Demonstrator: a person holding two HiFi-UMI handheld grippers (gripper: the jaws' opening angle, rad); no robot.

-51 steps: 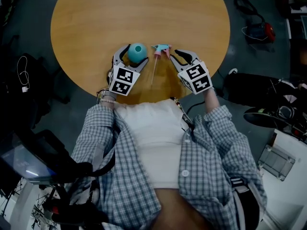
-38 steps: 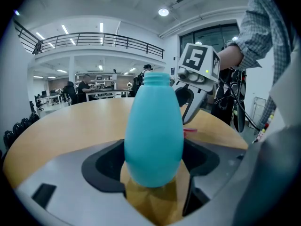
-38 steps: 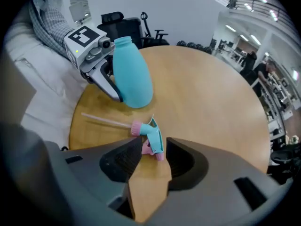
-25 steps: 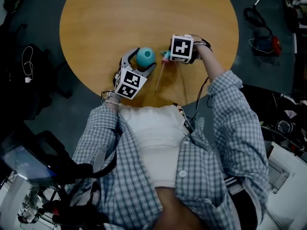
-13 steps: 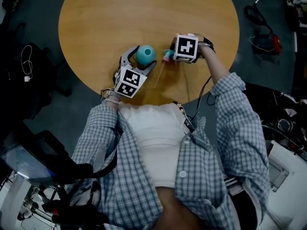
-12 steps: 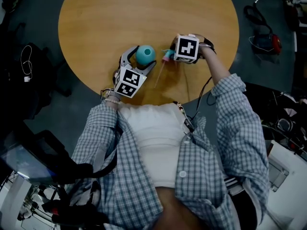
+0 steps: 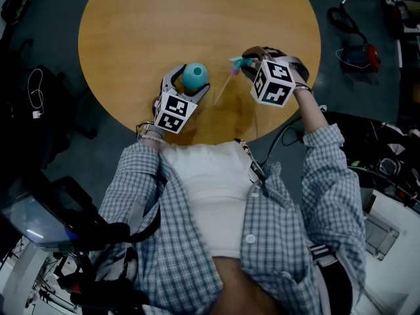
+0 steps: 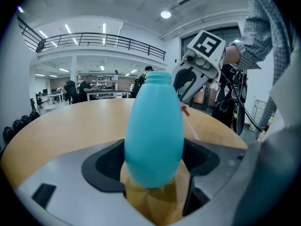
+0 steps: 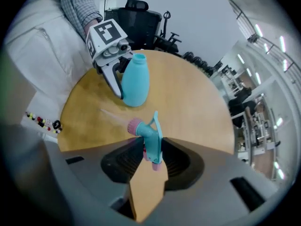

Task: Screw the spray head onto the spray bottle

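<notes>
While the left gripper [image 7: 189, 82] is clamping the bottle [image 8: 154, 126] low on its belly, upright near the table's [image 7: 197, 18] 6 o'clock edge, the right gripper [image 9: 153, 160] is pinching the spray head [image 9: 149, 136] by its body. Its jaws are standing narrow, having just been closing on it. The head is hanging at the bottle's 3 o'clock, apart from it, collar [image 9: 135, 125] and thin tube [image 9: 110, 114] pointing bottleward.

Judging: both are looking like light, hollow plastic. The bottle is looking smooth and rounded, likely slipping or tipping if pinched high. The tube is looking bendy and will be needing steering into the neck. The collar is wanting free room for turning.
</notes>
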